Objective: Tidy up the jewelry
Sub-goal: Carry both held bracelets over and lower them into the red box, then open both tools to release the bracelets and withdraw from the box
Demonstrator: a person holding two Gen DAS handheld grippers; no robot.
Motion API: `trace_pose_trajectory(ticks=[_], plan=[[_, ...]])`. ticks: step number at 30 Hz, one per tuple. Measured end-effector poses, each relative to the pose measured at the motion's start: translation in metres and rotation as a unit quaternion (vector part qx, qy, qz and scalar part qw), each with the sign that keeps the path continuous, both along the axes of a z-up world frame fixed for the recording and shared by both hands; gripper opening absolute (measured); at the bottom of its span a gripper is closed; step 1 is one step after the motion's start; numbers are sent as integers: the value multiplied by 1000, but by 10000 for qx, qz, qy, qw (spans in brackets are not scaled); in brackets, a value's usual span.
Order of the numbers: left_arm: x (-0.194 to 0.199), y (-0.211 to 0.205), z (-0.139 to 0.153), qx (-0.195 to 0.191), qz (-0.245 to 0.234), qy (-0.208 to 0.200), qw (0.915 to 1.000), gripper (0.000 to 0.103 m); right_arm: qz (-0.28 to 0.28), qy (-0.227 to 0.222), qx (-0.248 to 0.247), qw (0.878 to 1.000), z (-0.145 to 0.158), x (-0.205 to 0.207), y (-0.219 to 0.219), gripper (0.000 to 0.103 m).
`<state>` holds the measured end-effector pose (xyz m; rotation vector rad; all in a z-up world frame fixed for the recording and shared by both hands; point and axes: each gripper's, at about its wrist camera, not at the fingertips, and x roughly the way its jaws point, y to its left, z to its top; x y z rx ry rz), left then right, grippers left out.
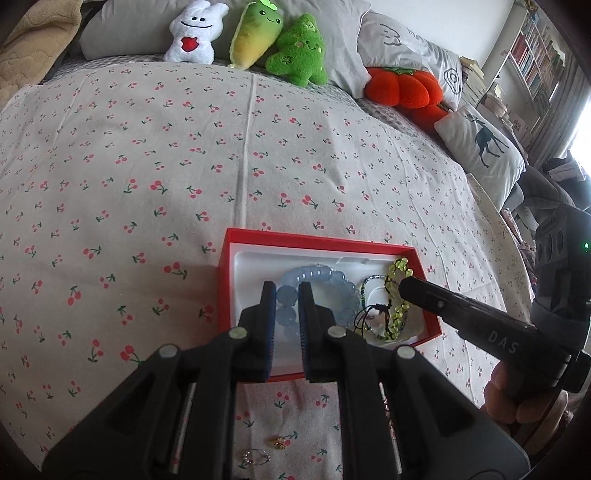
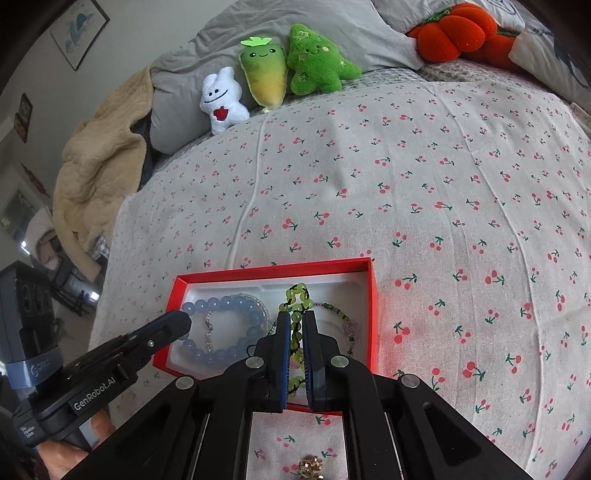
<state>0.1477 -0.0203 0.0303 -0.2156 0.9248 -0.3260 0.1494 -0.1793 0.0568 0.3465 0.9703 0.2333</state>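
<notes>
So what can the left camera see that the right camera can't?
Only the left view shows the bookshelf, the deer pillow and a silver ring on the sheet.

Only the right view shows the framed picture on the wall and a purple bead chain in the box.

Both show the red box, the blue bracelet the left gripper is shut on, the green bracelet the right gripper is shut on, the plush toys and a gold ring.

Cherry-print bed (image 1: 147, 155) w/ red box (image 1: 236, 236), plushies (image 1: 295, 48), gold ring (image 2: 309, 466)
</notes>
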Motion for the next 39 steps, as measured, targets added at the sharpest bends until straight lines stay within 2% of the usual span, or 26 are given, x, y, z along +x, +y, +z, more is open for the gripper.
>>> trace_pose_trajectory(ticks=[3, 5, 7, 11, 13, 15, 18, 19, 20, 21, 22, 27, 30, 39], plan=[[-2, -2, 4, 131, -24, -90, 9999, 14, -25, -2, -56, 10000, 0, 0, -3, 7], [-4, -2, 7, 144, -46, -94, 9998, 20, -107, 0, -107, 9999, 3, -1, -5, 13], [-7, -3, 13, 203, -33, -136, 9997, 35, -139, -4, -157, 9998, 7, -3, -7, 13], [-22, -5, 24, 326, -68, -260, 9991, 47, -163, 24, -264, 9995, 15, -10, -9, 13], [-31, -5, 27, 389, -56, -345, 9986, 60, -145, 50, -312, 9994, 20, -16, -9, 14], [-40, -1, 28, 493, -17, -373, 9981, 69, -132, 45, -372, 9992, 25, -24, -9, 14], [-54, 4, 24, 700, 79, -300, 9971, 79, -75, 47, -440, 9990, 31, -36, -9, 21], [-58, 6, 23, 764, 102, -256, 9967, 82, -67, 49, -480, 9988, 33, -40, -9, 29], [-63, 8, 21, 822, 127, -209, 9963, 83, -66, 49, -510, 9987, 34, -45, -10, 51], [-67, 11, 20, 868, 153, -158, 9960, 83, -87, 37, -528, 9986, 35, -51, -10, 63], [-72, 13, 18, 903, 177, -110, 9957, 84, -118, 7, -551, 9984, 36, -56, -11, 70], [-92, 24, 14, 1035, 296, 48, 9942, 92, 10, 113, -705, 9974, 38, -80, -12, 71], [-101, 27, 13, 1086, 288, 122, 9936, 95, 40, 163, -806, 9966, 37, -93, -13, 76], [-123, 31, 1, 1401, 208, 413, 9891, 95, 13, 574, -1224, 9908, 22, -121, -13, 82]])
